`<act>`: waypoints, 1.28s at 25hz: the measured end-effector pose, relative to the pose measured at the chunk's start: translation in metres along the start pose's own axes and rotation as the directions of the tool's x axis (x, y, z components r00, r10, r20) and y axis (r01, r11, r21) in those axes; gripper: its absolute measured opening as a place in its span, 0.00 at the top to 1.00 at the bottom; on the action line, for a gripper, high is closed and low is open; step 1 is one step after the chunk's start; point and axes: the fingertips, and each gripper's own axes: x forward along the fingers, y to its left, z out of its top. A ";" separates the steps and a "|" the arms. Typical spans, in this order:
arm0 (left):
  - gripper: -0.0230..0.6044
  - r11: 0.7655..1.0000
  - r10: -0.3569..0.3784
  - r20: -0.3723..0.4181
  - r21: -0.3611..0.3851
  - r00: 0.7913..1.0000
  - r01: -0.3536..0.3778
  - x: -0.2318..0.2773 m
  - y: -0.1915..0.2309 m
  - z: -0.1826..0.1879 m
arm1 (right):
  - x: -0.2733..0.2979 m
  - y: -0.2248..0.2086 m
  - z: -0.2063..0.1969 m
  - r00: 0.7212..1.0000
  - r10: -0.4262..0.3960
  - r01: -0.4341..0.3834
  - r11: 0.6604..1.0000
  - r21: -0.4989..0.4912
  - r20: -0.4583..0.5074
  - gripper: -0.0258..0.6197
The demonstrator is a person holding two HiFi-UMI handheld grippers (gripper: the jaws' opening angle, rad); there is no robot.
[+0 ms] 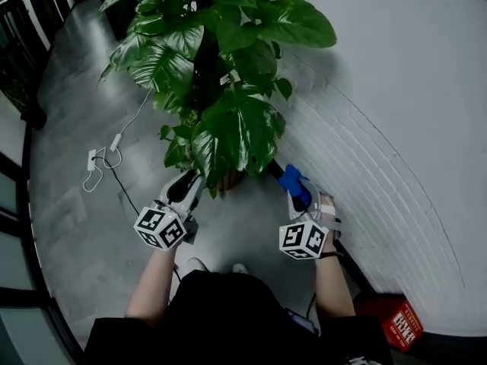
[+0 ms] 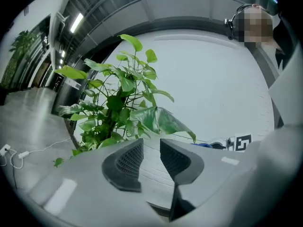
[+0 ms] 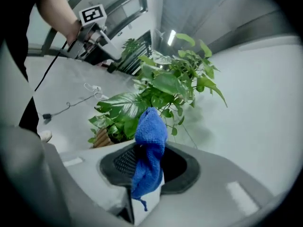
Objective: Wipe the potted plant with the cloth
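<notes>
The potted plant (image 1: pixel 221 67) with broad green leaves stands on the grey floor against the white wall; its woven pot (image 3: pixel 103 138) shows low in the right gripper view. My right gripper (image 1: pixel 298 194) is shut on a blue cloth (image 3: pixel 149 148), which bunches up between its pads, a short way right of the lowest leaves. My left gripper (image 1: pixel 192 182) stands open with nothing between its fingers, its tips just below the bottom leaves. The plant (image 2: pixel 118 108) fills the left gripper view ahead of the jaws.
A white cable with a power adapter (image 1: pixel 103 158) lies on the floor left of the plant. The white brick wall (image 1: pixel 396 128) runs along the right. A red box (image 1: pixel 397 319) sits at the wall's foot behind me. Dark window frames (image 1: pixel 23 112) line the left.
</notes>
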 end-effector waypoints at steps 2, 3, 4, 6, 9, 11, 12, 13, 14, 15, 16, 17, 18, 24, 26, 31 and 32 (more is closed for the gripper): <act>0.80 1.000 0.015 0.013 0.021 1.000 -0.015 -0.009 0.010 0.006 | -0.011 0.001 0.004 1.000 -0.013 0.012 0.997 0.070 0.023 0.80; 0.81 0.999 0.016 0.018 0.035 1.000 -0.017 -0.014 0.016 0.010 | -0.015 0.001 0.009 0.999 -0.023 0.019 0.995 0.099 0.034 0.80; 0.82 0.999 0.014 0.023 0.049 1.000 -0.015 -0.019 0.023 0.013 | -0.019 0.002 0.014 0.998 -0.033 0.027 0.991 0.132 0.045 0.80; 0.82 0.998 0.007 0.034 0.069 0.999 -0.009 -0.030 0.040 0.021 | -0.025 0.006 0.027 0.996 -0.050 0.034 0.975 0.221 0.070 0.80; 0.83 0.997 0.002 0.047 0.078 0.999 -0.005 -0.053 0.068 0.029 | -0.032 0.024 0.048 0.994 -0.051 0.015 0.936 0.352 0.093 0.80; 0.83 0.996 -0.008 0.048 0.086 0.999 0.004 -0.072 0.089 0.037 | -0.036 0.040 0.069 0.994 -0.055 0.011 0.914 0.405 0.096 0.80; 0.83 0.995 -0.014 0.049 0.095 0.999 0.010 -0.082 0.101 0.043 | -0.037 0.047 0.084 0.993 -0.065 0.016 0.905 0.424 0.101 0.80; 0.83 0.994 -0.021 0.049 0.104 0.999 0.016 -0.092 0.113 0.049 | -0.038 0.054 0.101 0.991 -0.078 0.023 0.898 0.439 0.109 0.80; 0.83 0.994 -0.027 0.049 0.111 0.998 0.021 -0.101 0.126 0.054 | -0.038 0.061 0.118 0.989 -0.092 0.028 0.893 0.450 0.120 0.80; 0.84 0.993 -0.031 0.048 0.117 0.998 0.026 -0.110 0.138 0.058 | -0.039 0.068 0.136 0.986 -0.104 0.034 0.888 0.459 0.130 0.80; 0.85 0.992 -0.033 0.045 0.121 0.998 0.028 -0.118 0.149 0.060 | -0.040 0.074 0.152 0.984 -0.116 0.038 0.882 0.470 0.138 0.80; 0.85 0.992 -0.031 0.041 0.123 0.999 0.026 -0.124 0.160 0.062 | -0.041 0.080 0.167 0.981 -0.127 0.042 0.874 0.485 0.145 0.80; 0.85 0.992 -0.026 0.037 0.125 0.999 0.022 -0.129 0.170 0.063 | -0.044 0.084 0.181 0.979 -0.138 0.043 0.863 0.504 0.152 0.80; 0.85 0.990 -0.040 0.021 0.139 0.999 0.037 -0.165 0.196 0.074 | -0.072 0.100 0.212 0.970 -0.180 0.037 0.769 0.638 0.161 0.80; 0.85 0.990 -0.033 0.026 0.140 0.999 0.029 -0.175 0.200 0.076 | -0.083 0.100 0.209 0.968 -0.196 0.043 0.748 0.662 0.158 0.80; 0.85 0.993 -0.013 0.061 0.119 0.998 0.005 -0.194 0.200 0.082 | -0.098 0.087 0.204 0.956 -0.238 0.064 0.738 0.672 0.171 0.80; 0.85 0.992 -0.015 0.059 0.128 0.998 0.007 -0.195 0.195 0.082 | -0.100 0.085 0.205 0.955 -0.242 0.070 0.748 0.659 0.173 0.80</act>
